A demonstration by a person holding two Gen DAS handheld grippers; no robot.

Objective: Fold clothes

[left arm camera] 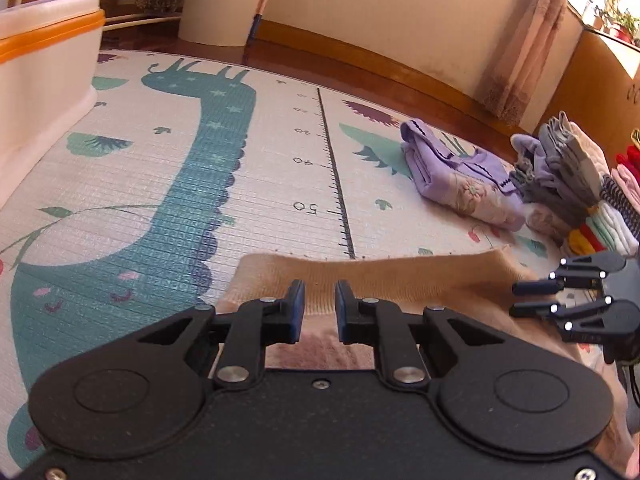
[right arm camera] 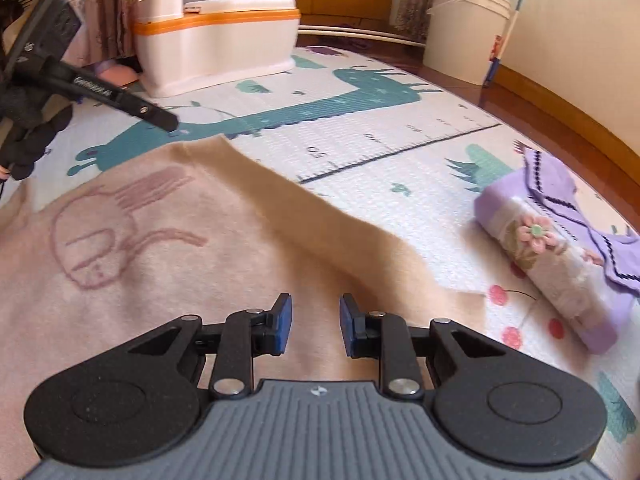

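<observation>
A pink knit sweater (right arm camera: 168, 248) with a tan ribbed hem (right arm camera: 320, 224) and a rabbit outline lies flat on the play mat. My right gripper (right arm camera: 315, 320) hovers open just above its tan edge, nothing between the blue pads. My left gripper (left arm camera: 319, 310) is open too, over the tan hem (left arm camera: 384, 272) of the same sweater. In the left wrist view the right gripper (left arm camera: 520, 300) comes in from the right edge. In the right wrist view the left gripper (right arm camera: 170, 120) reaches the sweater's far corner, held by a gloved hand (right arm camera: 24, 120).
A folded purple garment (left arm camera: 460, 176) (right arm camera: 560, 248) lies on the dinosaur play mat (left arm camera: 240, 168). Behind it is a row of folded clothes (left arm camera: 580, 192). A white and orange plastic unit (right arm camera: 220, 40) stands at the mat's far side, a white bucket (right arm camera: 468, 28) beyond.
</observation>
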